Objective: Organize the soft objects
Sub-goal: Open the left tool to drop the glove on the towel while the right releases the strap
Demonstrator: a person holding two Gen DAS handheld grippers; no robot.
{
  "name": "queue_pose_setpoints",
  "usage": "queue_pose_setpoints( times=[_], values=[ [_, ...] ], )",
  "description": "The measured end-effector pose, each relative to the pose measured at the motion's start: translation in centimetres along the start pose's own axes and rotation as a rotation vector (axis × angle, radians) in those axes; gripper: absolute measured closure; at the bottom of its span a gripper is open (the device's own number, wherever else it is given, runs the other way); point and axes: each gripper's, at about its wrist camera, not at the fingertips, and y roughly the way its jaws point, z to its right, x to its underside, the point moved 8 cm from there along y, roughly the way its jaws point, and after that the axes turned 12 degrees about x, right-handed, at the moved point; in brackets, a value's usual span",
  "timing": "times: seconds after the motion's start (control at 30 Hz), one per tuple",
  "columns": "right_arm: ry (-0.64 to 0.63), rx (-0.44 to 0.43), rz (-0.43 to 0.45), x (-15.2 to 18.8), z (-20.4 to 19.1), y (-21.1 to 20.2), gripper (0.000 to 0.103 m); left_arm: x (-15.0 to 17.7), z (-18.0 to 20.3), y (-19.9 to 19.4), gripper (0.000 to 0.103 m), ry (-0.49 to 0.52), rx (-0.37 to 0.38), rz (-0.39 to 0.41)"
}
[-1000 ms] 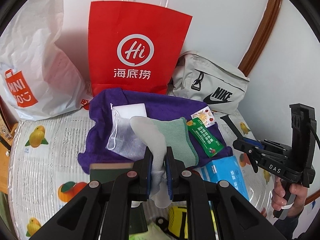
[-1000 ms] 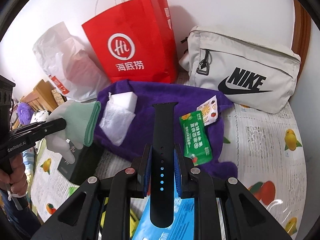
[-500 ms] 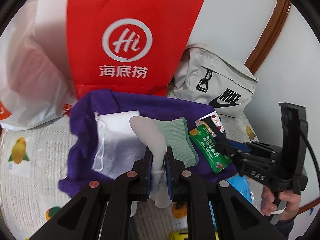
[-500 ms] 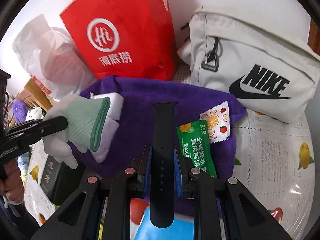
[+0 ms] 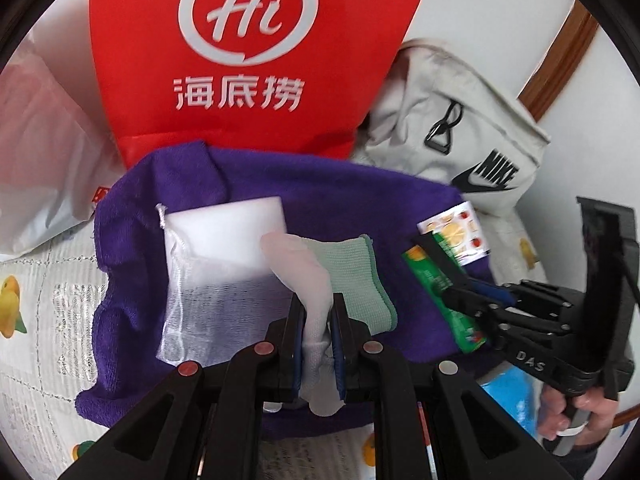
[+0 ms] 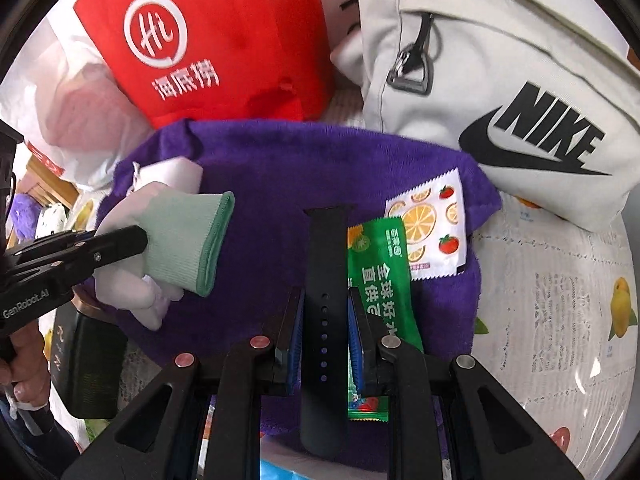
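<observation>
While it hangs just above a spread purple towel, a work glove with a white palm and a pale green knit cuff is pinched between the two closed fingers of the left gripper, its cuff pointing away from the camera. From the right wrist view, the same glove sits over the towel's left side. The right gripper is clenched on a black watch strap, a flat band with a row of holes that sticks out forward over the middle of the towel. On the towel, behind the glove, lie a white sponge block and a white mesh pouch. To the right lie a green snack packet and a white sachet printed with oranges and tomatoes, the two overlapping. Behind the towel stand a red paper bag with a white "Hi" logo, a beige Nike bag to its right and a white plastic bag to its left. A fruit-printed tablecloth covers the surface beneath.
</observation>
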Motion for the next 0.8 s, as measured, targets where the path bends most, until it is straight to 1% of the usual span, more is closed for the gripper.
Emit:
queue_pose_setpoints(
  times=[0.27, 0.47, 0.5, 0.53, 0.57, 0.6, 0.63, 0.67, 0.8],
  values=[
    [0.003, -0.007, -0.038, -0.1, -0.3, 1.4, 0.083, 0.3, -0.2, 1.3, 0.09, 0.008, -0.011, -0.032],
    [-0.014, -0.009, -0.052, -0.6, -1.1, 1.6, 0.082, 0.6, -0.1, 1.1, 0.089, 0.022, -0.023, -0.036],
    [-0.014, -0.012, -0.048, -0.6, -1.1, 1.5, 0.079, 0.6, -0.2, 1.0, 0.085, 0.017, -0.021, -0.037],
    [-0.014, -0.01, -0.048, -0.6, -1.1, 1.4, 0.075, 0.6, -0.2, 1.0, 0.079, 0.014, -0.022, -0.042],
    [-0.01, -0.005, -0.044, -0.6, -1.0, 1.3, 0.068, 0.6, -0.3, 1.0, 0.076, 0.014, -0.025, -0.043],
    [-0.006, -0.003, -0.036, -0.5, -0.9, 1.0, 0.064, 0.6, -0.3, 0.8, 0.068, 0.014, -0.037, -0.04],
    [-0.002, -0.003, -0.023, -0.4, -0.9, 0.5, 0.064, 0.6, -0.4, 0.6, 0.061, 0.016, -0.05, -0.038],
    [-0.001, -0.005, -0.013, -0.3, -0.7, 0.0, 0.064, 0.5, -0.4, 0.2, 0.059, 0.02, -0.066, -0.03],
    [0.0, 0.0, 0.021, 0.3, 0.0, -2.2, 0.064, 0.3, -0.2, -1.4, 0.057, 0.018, -0.078, -0.007]
  ],
)
